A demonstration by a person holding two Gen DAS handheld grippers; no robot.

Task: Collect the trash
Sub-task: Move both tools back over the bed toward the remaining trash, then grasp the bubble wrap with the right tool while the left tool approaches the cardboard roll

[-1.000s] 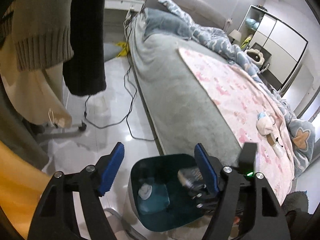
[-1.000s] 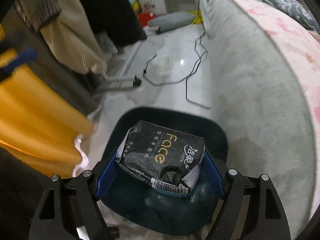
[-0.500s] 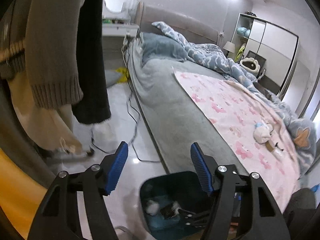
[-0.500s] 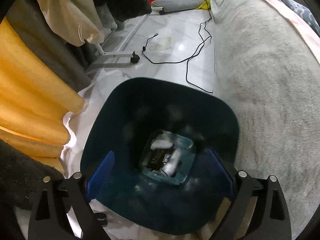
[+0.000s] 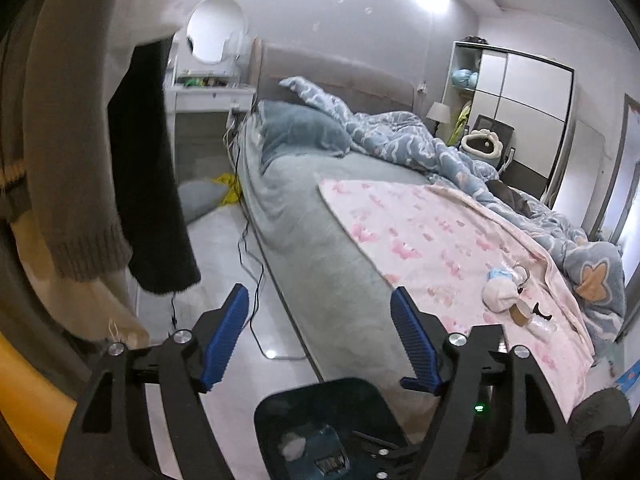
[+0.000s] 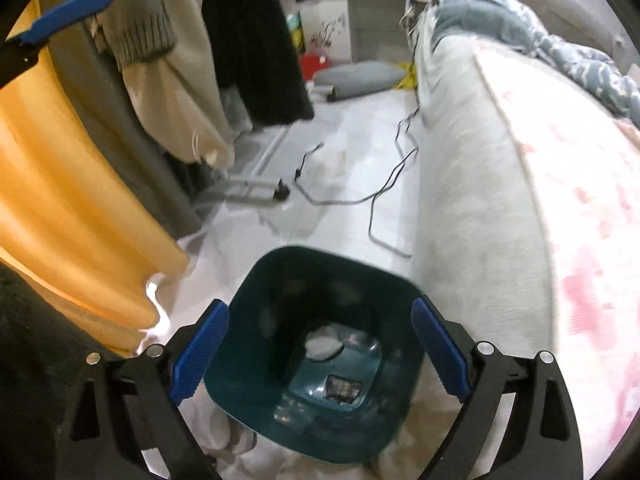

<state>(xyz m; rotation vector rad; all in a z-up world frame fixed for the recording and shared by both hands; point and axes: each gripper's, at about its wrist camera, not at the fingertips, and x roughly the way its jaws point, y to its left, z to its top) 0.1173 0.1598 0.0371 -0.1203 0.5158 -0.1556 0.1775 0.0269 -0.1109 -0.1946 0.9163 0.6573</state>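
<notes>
Right gripper [image 6: 320,354]: jaws wide, nothing between them, above the teal bin [image 6: 256,364].
Left gripper [image 5: 320,340]: jaws opening, empty.
Trash: black packet [image 6: 342,388] at the bin bottom; small items [image 5: 516,300] near the bed's far edge.
Risk: the floor cable [image 6: 384,200] could catch a foot; the soft blanket [image 5: 432,240] may bunch in a grasp.

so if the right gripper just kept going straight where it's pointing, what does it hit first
Most likely the inside of the teal bin on the floor. The right gripper points down into its open mouth with nothing between its fingers, so it would probably meet the trash at the bottom, though depth is hard to judge.
</notes>
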